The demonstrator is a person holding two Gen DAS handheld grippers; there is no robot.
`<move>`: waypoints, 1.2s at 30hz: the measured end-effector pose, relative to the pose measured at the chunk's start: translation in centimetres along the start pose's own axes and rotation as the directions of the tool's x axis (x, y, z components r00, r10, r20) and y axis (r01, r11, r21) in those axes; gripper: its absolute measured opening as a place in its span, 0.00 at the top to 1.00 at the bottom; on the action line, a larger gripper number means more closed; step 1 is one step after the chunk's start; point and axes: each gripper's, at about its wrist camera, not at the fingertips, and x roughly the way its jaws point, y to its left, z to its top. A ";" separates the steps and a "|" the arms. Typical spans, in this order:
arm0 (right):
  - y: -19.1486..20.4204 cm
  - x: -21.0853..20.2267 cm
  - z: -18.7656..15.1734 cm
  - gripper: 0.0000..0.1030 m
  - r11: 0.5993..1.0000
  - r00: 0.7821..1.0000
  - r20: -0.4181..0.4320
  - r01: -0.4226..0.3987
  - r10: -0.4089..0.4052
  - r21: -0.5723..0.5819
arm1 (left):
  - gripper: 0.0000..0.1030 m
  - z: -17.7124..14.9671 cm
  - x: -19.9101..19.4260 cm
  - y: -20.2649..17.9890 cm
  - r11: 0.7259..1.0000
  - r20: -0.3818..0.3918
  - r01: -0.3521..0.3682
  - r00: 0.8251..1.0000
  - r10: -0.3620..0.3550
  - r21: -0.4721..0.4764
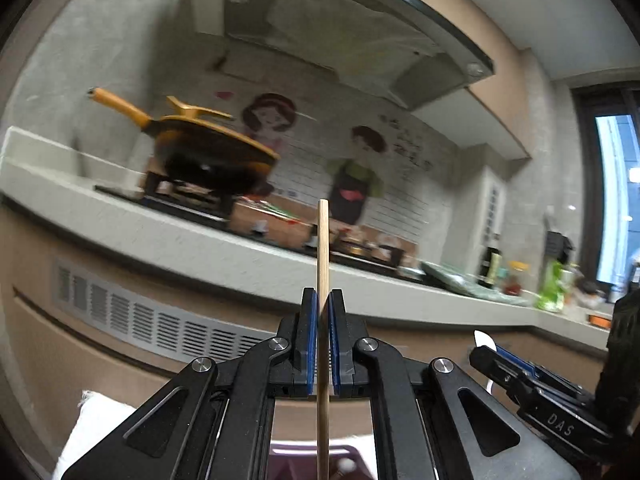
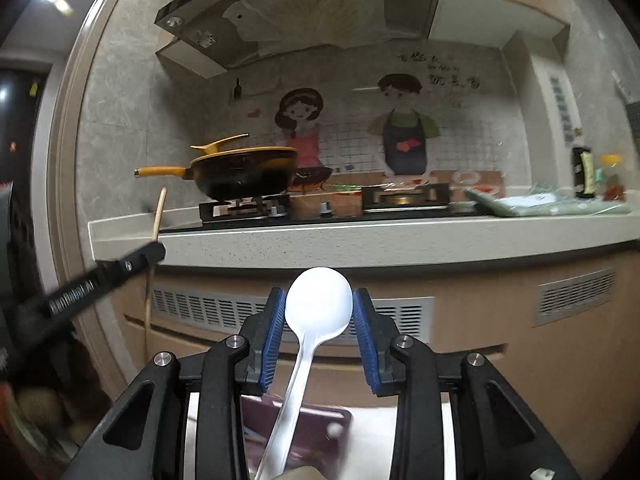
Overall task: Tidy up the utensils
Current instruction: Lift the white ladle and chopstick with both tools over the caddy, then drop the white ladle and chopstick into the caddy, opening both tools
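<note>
Tool [image 2: 319,308] w/ white plastic spoon [image 2: 318,300]

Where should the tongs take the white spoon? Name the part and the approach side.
Take the white spoon by its bowl, as the right tongs do now: one pad on each rounded edge, coming in from the handle end. The bowl is the widest part and fills the gap between the pads; the thin handle hangs down below them.
</note>
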 end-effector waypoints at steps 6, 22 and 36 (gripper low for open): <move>0.1 7.4 -3.5 0.69 1.000 0.992 -0.123 -0.009 0.012 0.027 | 0.95 -3.7 4.1 2.1 0.998 -0.051 -0.055 0.997 0.056 0.010; -0.7 14.9 -7.2 0.69 0.999 0.961 -0.272 0.047 -0.053 -0.026 | 0.95 -8.8 9.4 3.5 0.992 -0.126 -0.125 0.984 0.124 -0.002; -1.2 8.2 -8.2 0.67 0.998 0.972 -0.236 0.000 -0.013 -0.055 | 0.56 -9.9 6.4 4.3 0.996 -0.219 -0.082 0.973 0.071 -0.042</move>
